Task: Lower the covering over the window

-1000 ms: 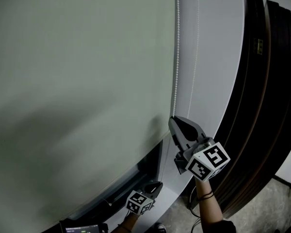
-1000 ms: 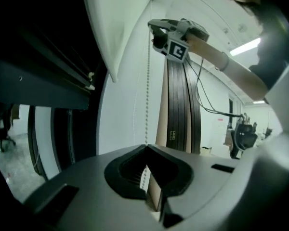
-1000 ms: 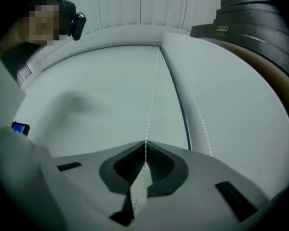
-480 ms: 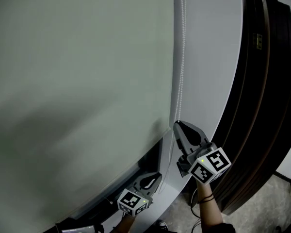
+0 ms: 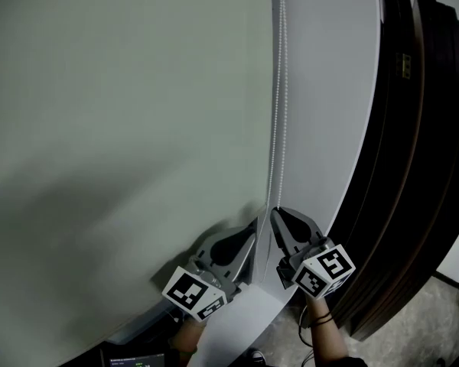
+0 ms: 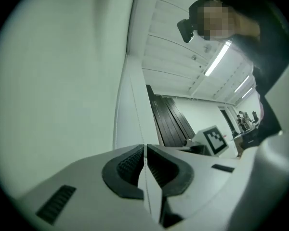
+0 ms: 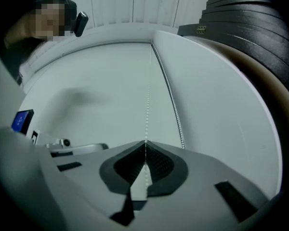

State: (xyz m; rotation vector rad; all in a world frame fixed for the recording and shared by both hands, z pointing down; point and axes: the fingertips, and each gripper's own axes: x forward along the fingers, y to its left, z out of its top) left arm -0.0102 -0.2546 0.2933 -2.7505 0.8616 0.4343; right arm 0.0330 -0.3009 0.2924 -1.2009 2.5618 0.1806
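The right gripper view splits the chain (image 7: 147, 105) into two strands (the head view nearly merges them). The right gripper (image 7: 145, 144) is clamped on one strand. The left gripper (image 6: 144, 149) is likewise closed on the chain, low beside the blind (image 5: 122, 128).

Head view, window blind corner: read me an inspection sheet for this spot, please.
Surface: pale grey wall strip to the right of the blind.
Job's things: pale green roller blind hangs low; bead chain runs down its right edge.
Clutter: small lit screen at the bottom edge.
Grippers: left gripper shut on the bead chain; right gripper shut on the bead chain.
Cables: possibly a dark lead by the right wrist.
Surroundings: dark panels stacked at right; grey floor.
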